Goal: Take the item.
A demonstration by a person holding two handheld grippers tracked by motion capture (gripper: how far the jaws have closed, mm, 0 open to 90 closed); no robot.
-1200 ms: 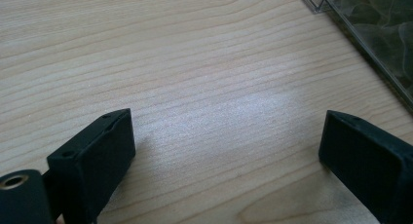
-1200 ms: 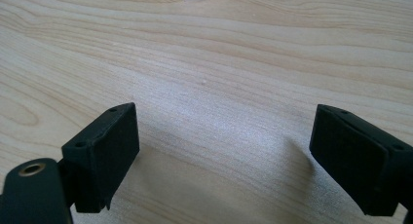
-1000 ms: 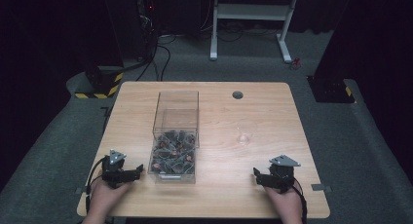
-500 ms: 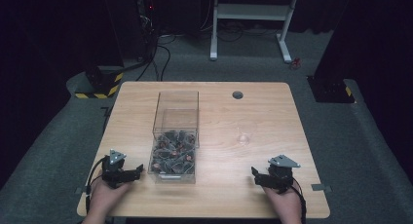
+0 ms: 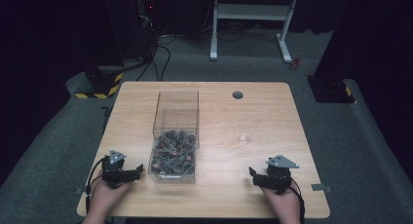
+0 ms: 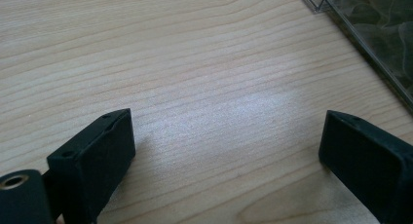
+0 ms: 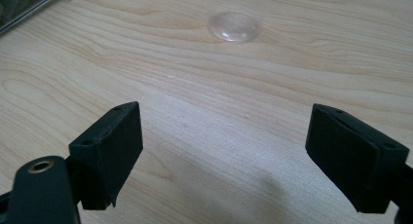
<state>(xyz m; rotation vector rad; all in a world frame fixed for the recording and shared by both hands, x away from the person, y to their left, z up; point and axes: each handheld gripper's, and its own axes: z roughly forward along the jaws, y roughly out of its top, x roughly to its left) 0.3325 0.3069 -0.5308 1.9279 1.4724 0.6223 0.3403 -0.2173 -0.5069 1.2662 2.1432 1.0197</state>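
Observation:
A clear plastic box (image 5: 176, 118) stands on the wooden table (image 5: 263, 107), its near half holding a heap of small dark pieces (image 5: 173, 153). My left gripper (image 5: 135, 172) rests on the table just left of the box's near end, jaws pointing at it. In the left gripper view the left gripper (image 6: 226, 151) is open over bare wood, the box wall (image 6: 363, 24) at upper right. My right gripper (image 5: 254, 177) lies near the front right, open. In the right gripper view the right gripper (image 7: 224, 146) has nothing between its jaws, and a small clear round dish (image 7: 234, 26) sits ahead.
The clear dish (image 5: 245, 135) sits right of the box, mid-table. A dark round grommet (image 5: 237, 94) is set in the table's far edge. Beyond the table are a white frame (image 5: 253, 12), cables and a yellow-black striped base (image 5: 97, 90) on grey carpet.

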